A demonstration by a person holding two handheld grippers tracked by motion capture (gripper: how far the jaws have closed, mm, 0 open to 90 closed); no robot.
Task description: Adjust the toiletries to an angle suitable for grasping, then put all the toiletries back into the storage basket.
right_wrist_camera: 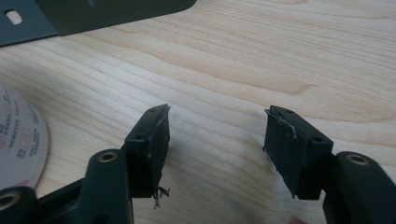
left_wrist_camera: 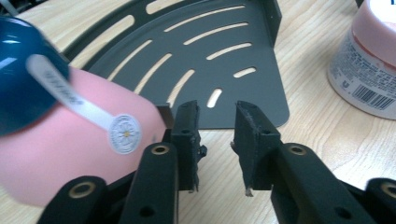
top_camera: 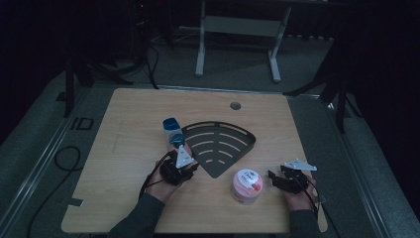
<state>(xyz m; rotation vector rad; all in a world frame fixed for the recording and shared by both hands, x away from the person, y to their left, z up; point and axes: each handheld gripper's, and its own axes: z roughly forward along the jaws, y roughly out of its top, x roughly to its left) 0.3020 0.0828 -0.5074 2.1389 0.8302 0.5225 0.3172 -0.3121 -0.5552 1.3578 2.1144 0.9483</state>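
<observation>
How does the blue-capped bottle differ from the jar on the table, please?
The bottle has a dark blue cap, while the jar has a pale lid printed with red. The bottle looks narrower, the jar squat and wide. The bottle is at the black shelf's left edge, the jar near its front corner. Both are largely pink.

A dim lab: wooden table [top_camera: 124,148] on grey floor, cables, stands around.
</observation>
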